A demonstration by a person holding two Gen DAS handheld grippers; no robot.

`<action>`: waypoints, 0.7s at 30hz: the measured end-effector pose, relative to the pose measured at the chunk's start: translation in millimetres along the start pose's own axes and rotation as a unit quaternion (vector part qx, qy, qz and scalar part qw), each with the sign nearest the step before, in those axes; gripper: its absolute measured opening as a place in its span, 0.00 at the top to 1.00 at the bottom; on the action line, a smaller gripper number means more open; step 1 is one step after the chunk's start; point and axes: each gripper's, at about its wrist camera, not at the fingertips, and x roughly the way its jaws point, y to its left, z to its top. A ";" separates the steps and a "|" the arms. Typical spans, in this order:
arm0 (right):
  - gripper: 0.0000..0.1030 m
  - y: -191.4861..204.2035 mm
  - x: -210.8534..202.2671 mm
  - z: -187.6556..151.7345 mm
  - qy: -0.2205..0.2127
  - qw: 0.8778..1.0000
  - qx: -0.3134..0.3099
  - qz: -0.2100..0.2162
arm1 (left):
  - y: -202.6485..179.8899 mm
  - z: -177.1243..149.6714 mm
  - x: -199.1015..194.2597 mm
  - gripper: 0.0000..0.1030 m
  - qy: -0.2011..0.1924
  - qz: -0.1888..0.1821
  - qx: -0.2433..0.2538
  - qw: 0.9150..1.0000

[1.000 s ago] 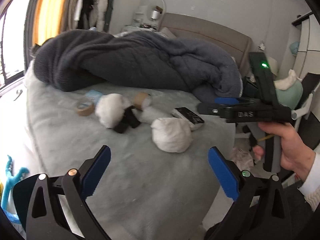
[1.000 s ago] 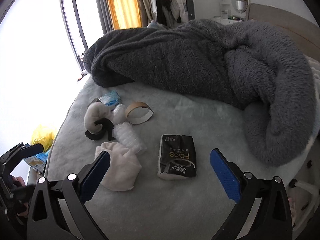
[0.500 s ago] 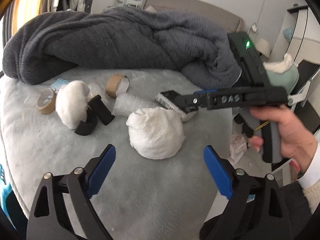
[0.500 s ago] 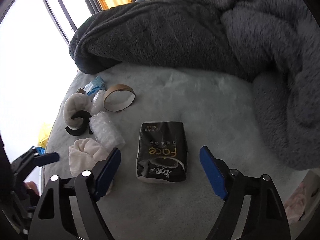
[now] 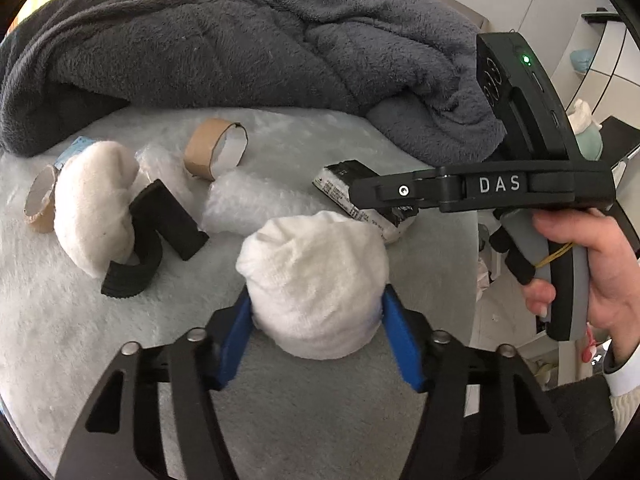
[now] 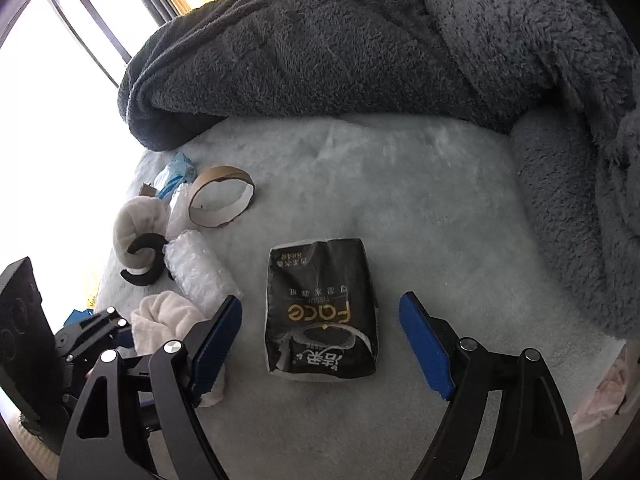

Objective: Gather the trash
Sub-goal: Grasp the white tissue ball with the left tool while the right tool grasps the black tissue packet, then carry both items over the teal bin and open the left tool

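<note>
Jaws of the left gripper (image 5: 316, 326) are closing around a white balled-up cloth (image 5: 316, 280) on the bed (image 5: 60, 340); the blue pads sit against its two sides, pressing in. Jaws of the right gripper (image 6: 320, 330) stand apart, straddling a black tissue pack (image 6: 322, 308) that lies flat on the bed between them, pads clear of it on both sides. Left of the pack: a roll of bubble wrap (image 6: 200, 272), then a second white cloth bundle (image 6: 136, 232) with a black curved strip (image 6: 146, 264) across it. Beyond these, an empty cardboard tape ring (image 6: 222, 200) on its side and a pale blue wrapper (image 6: 174, 174). A dark grey fleece blanket (image 6: 360, 40) is heaped across the far part of the bed. A person's hand (image 5: 600, 272) grips the right gripper's handle.
</note>
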 end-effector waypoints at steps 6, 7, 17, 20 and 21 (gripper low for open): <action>0.20 11.7 11.9 2.6 0.017 0.998 -0.025 -0.046 | 1.5 -0.2 -13.2 0.50 -0.011 0.022 0.008 1.000; 0.21 14.8 14.7 2.7 0.018 0.997 -0.032 -0.061 | 2.9 -0.2 -18.5 0.50 -0.015 0.024 0.009 1.000; 0.48 30.2 25.3 7.4 0.025 0.993 -0.047 -0.103 | 10.7 13.3 -68.0 0.50 -0.082 0.068 0.009 0.994; 0.49 34.0 22.8 10.3 0.015 0.993 -0.049 -0.110 | 19.6 14.0 -78.1 0.50 -0.091 0.084 0.003 0.992; 0.49 35.8 20.6 12.4 0.008 0.992 -0.049 -0.112 | 23.7 14.2 -81.9 0.50 -0.094 0.088 -0.001 0.992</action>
